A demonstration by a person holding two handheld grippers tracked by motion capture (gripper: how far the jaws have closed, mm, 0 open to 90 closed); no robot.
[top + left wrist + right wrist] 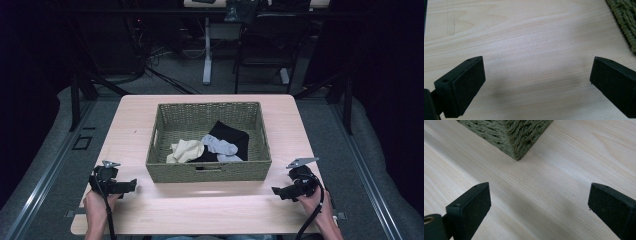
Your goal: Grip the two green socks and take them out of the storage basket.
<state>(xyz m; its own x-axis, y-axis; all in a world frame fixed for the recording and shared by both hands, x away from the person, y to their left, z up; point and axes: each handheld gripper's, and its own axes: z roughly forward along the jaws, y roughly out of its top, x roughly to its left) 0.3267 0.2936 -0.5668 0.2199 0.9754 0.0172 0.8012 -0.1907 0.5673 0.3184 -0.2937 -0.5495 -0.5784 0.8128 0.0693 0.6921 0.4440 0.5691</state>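
Grippers, left (131,186) and right (276,191): jaws wide apart, empty, parked on table (200,210) flanking basket (210,171), positioned for reaching socks (220,146) inside.

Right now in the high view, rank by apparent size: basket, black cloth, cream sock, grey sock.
1. basket
2. black cloth
3. cream sock and grey sock: look about alike, both crumpled, so no ranking between them.

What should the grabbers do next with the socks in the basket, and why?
Probably lift the left gripper over the basket rim toward the cream sock. Both grippers rest on the table with jaws open and empty, and that sock lies nearest the left side.
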